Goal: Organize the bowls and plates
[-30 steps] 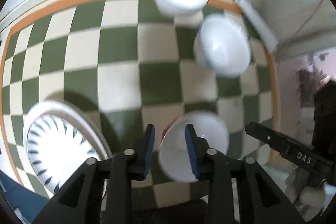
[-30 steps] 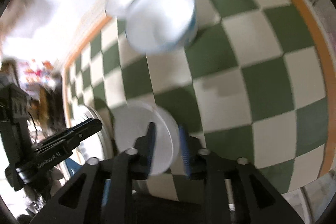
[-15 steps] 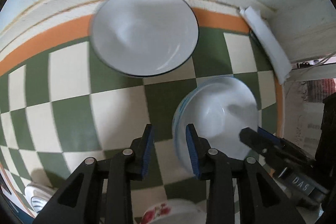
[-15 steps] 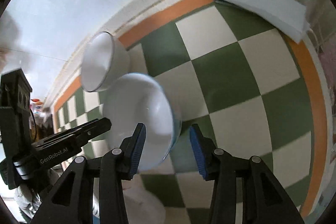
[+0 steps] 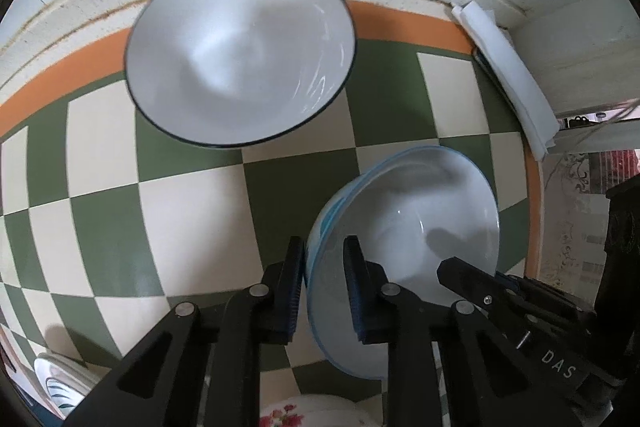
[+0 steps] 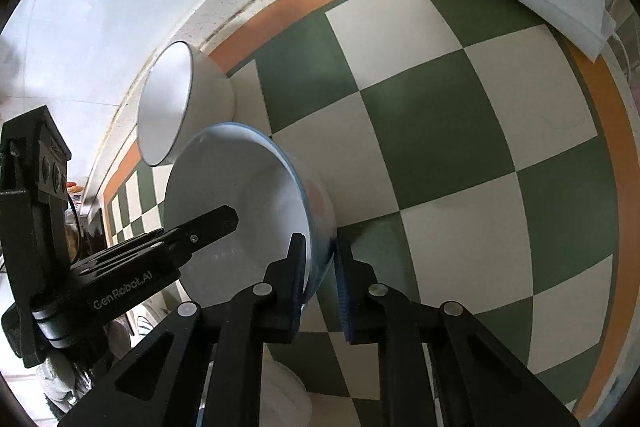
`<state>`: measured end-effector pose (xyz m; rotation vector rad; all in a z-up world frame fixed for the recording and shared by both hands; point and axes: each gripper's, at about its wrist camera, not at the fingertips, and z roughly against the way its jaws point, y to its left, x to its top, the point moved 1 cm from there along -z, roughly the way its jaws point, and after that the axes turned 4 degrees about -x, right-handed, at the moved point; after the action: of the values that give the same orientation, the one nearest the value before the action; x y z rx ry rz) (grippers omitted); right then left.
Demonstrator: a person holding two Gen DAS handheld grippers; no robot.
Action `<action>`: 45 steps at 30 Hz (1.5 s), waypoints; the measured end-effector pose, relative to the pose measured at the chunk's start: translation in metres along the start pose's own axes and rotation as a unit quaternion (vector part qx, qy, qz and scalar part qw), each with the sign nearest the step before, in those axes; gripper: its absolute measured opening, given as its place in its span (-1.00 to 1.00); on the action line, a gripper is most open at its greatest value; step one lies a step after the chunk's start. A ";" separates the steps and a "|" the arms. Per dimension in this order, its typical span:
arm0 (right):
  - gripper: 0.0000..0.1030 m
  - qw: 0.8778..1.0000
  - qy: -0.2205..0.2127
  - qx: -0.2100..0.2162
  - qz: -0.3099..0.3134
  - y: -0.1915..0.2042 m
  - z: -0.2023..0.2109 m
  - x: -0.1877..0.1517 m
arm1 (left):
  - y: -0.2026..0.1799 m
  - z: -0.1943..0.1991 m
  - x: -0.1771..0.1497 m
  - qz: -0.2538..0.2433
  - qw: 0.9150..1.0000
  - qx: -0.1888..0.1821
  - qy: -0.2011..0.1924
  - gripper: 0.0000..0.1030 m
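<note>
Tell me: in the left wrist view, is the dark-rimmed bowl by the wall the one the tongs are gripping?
No. The left tongs straddle the blue-rimmed bowl's rim, while the dark-rimmed bowl sits apart near the wall.

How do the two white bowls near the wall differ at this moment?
The blue-rimmed bowl is pinched at opposite edges by the left gripper and right gripper, both closing; the dark-rimmed bowl stands untouched. The blue-rimmed bowl has a pale blue outside; the dark-rimmed bowl has a thin dark edge line and sits nearer the wall. Both are white inside, empty, on the checked cloth.
</note>
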<state>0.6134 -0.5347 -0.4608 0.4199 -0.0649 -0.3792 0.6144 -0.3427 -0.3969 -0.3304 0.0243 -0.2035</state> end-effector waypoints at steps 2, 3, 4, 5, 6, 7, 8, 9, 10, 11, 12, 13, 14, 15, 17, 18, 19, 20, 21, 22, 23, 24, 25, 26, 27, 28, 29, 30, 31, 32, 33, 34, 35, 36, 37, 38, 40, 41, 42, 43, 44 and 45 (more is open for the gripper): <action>-0.69 1.000 -0.005 0.006 0.005 0.003 0.009 -0.003 | -0.002 0.011 -0.005 0.000 1.000 -0.002 -0.006 -0.66; -0.69 1.000 -0.009 0.007 0.008 0.005 0.015 -0.006 | -0.003 0.015 -0.007 -0.001 1.000 -0.003 -0.009 -0.66; -0.69 1.000 -0.014 0.010 0.012 0.008 0.022 -0.009 | -0.005 0.023 -0.012 -0.004 1.000 -0.005 -0.014 -0.66; -0.69 1.000 -0.017 0.011 0.015 0.014 0.026 -0.014 | -0.006 0.028 -0.014 -0.005 1.000 -0.005 -0.017 -0.66; -0.69 0.999 -0.021 0.013 0.020 0.017 0.033 -0.017 | -0.007 0.036 -0.018 -0.007 1.000 -0.006 -0.020 -0.66; -0.68 0.999 -0.024 0.014 0.024 0.019 0.038 -0.020 | -0.008 0.042 -0.022 -0.010 1.000 -0.008 -0.024 -0.66; -0.68 0.999 -0.028 0.015 0.029 0.022 0.045 -0.025 | -0.009 0.049 -0.027 -0.010 1.000 -0.010 -0.028 -0.65; -0.68 0.999 -0.030 0.016 0.033 0.023 0.051 -0.031 | -0.009 0.054 -0.030 -0.010 0.999 -0.011 -0.030 -0.66; -0.68 0.999 -0.033 0.017 0.038 0.027 0.057 -0.037 | -0.009 0.063 -0.036 -0.010 0.999 -0.013 -0.034 -0.66; -0.68 0.998 -0.035 0.018 0.042 0.027 0.063 -0.044 | -0.011 0.067 -0.041 -0.009 0.999 -0.014 -0.039 -0.65; -0.68 0.998 -0.036 0.019 0.046 0.031 0.069 -0.051 | -0.009 0.074 -0.046 -0.008 0.999 -0.016 -0.043 -0.65; -0.68 0.998 -0.038 0.020 0.050 0.034 0.076 -0.061 | -0.010 0.079 -0.052 -0.008 0.999 -0.017 -0.045 -0.65; -0.68 0.998 -0.038 0.021 0.053 0.037 0.078 -0.066 | -0.010 0.086 -0.059 -0.009 0.999 -0.020 -0.049 -0.65; -0.68 0.997 -0.039 0.023 0.055 0.040 0.082 -0.074 | -0.011 0.089 -0.063 -0.007 0.998 -0.022 -0.051 -0.65; -0.68 0.997 -0.040 0.024 0.059 0.045 0.088 -0.091 | -0.010 0.098 -0.078 -0.010 0.998 -0.023 -0.053 -0.65; -0.68 0.997 -0.038 0.024 0.062 0.048 0.090 -0.100 | -0.010 0.102 -0.084 -0.012 0.998 -0.022 -0.054 -0.65; -0.68 0.997 -0.036 0.024 0.063 0.051 0.090 -0.107 | -0.009 0.104 -0.093 -0.015 0.998 -0.018 -0.054 -0.65; -0.68 0.997 -0.034 0.025 0.063 0.052 0.088 -0.115 | -0.008 0.105 -0.099 -0.019 0.998 -0.015 -0.052 -0.65; -0.68 0.997 -0.031 0.025 0.063 0.053 0.086 -0.123 | -0.007 0.105 -0.107 -0.022 0.998 -0.010 -0.051 -0.65; -0.68 0.997 -0.027 0.024 0.064 0.053 0.084 -0.131 | -0.005 0.104 -0.114 -0.024 0.999 -0.007 -0.048 -0.65; -0.68 0.998 -0.023 0.024 0.061 0.053 0.081 -0.140 | -0.004 0.101 -0.120 -0.026 0.999 -0.002 -0.043 -0.65; -0.68 0.998 -0.018 0.023 0.060 0.052 0.076 -0.146 | -0.001 0.098 -0.125 -0.025 0.999 0.000 -0.039 -0.65; -0.68 0.998 -0.012 0.022 0.058 0.051 0.070 -0.154 | 0.004 0.096 -0.132 -0.022 0.999 0.001 -0.033 -0.65; -0.68 0.998 -0.009 0.021 0.057 0.049 0.070 -0.161 | 0.007 0.090 -0.137 -0.020 0.999 0.002 -0.026 -0.65; -0.68 0.998 -0.004 0.020 0.056 0.047 0.065 -0.166 | 0.010 0.086 -0.141 -0.016 1.000 0.002 -0.022 -0.65; -0.68 0.998 0.002 0.017 0.054 0.045 0.059 -0.172 | 0.013 0.081 -0.144 -0.012 1.000 0.001 -0.015 -0.65; -0.68 0.998 0.005 0.016 0.053 0.043 0.055 -0.175 | 0.016 0.076 -0.148 -0.011 1.000 0.003 -0.010 -0.65; -0.68 0.998 0.006 0.014 0.053 0.042 0.051 -0.178 | 0.017 0.072 -0.150 -0.010 1.000 0.005 -0.008 -0.65; -0.68 0.999 0.009 0.011 0.052 0.040 0.047 -0.180 | 0.018 0.070 -0.153 -0.011 1.000 0.008 -0.006 -0.65; -0.68 0.999 0.012 0.010 0.049 0.039 0.043 -0.182 | 0.018 0.065 -0.156 -0.013 1.000 0.014 -0.002 -0.65; -0.68 0.999 0.014 0.008 0.049 0.037 0.040 -0.185 | 0.018 0.062 -0.157 -0.014 1.000 0.017 0.000 -0.65; -0.68 0.999 0.015 0.006 0.049 0.036 0.037 -0.186 | 0.018 0.059 -0.158 -0.016 1.000 0.020 0.003 -0.65; -0.68 0.999 0.017 0.005 0.048 0.034 0.034 -0.186 | 0.018 0.055 -0.160 -0.017 1.000 0.022 0.007 -0.65; -0.68 0.999 0.021 0.005 0.045 0.032 0.031 -0.187 | 0.019 0.053 -0.160 -0.017 1.000 0.024 0.009 -0.65; -0.68 0.999 0.023 0.005 0.043 0.031 0.029 -0.187 | 0.019 0.050 -0.161 -0.018 0.999 0.026 0.011 -0.65; -0.68 0.999 0.025 0.004 0.041 0.030 0.026 -0.187 | 0.020 0.047 -0.161 -0.018 0.999 0.028 0.013 -0.65; -0.68 0.999 0.027 0.002 0.040 0.028 0.022 -0.189 | 0.020 0.043 -0.161 -0.019 0.999 0.033 0.016 -0.65; -0.68 0.999 0.028 -0.001 0.040 0.028 0.020 -0.189 | 0.020 0.041 -0.161 -0.019 0.999 0.036 0.016 -0.66; -0.68 0.999 0.030 -0.003 0.042 0.028 0.018 -0.189 | 0.020 0.039 -0.160 -0.020 0.999 0.039 0.016 -0.65; -0.68 0.999 0.033 -0.006 0.043 0.028 0.015 -0.190 | 0.020 0.037 -0.160 -0.020 0.999 0.044 0.018 -0.65; -0.68 0.998 0.035 -0.010 0.044 0.030 0.012 -0.189 | 0.019 0.034 -0.159 -0.022 0.998 0.047 0.019 -0.65; -0.68 0.998 0.036 -0.013 0.047 0.031 0.011 -0.188 | 0.019 0.032 -0.159 -0.024 0.998 0.050 0.021 -0.65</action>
<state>0.4478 -0.4428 -0.4347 0.4036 -0.0094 -0.2727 0.4646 -0.2827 -0.3740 -0.2270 0.0475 -0.2582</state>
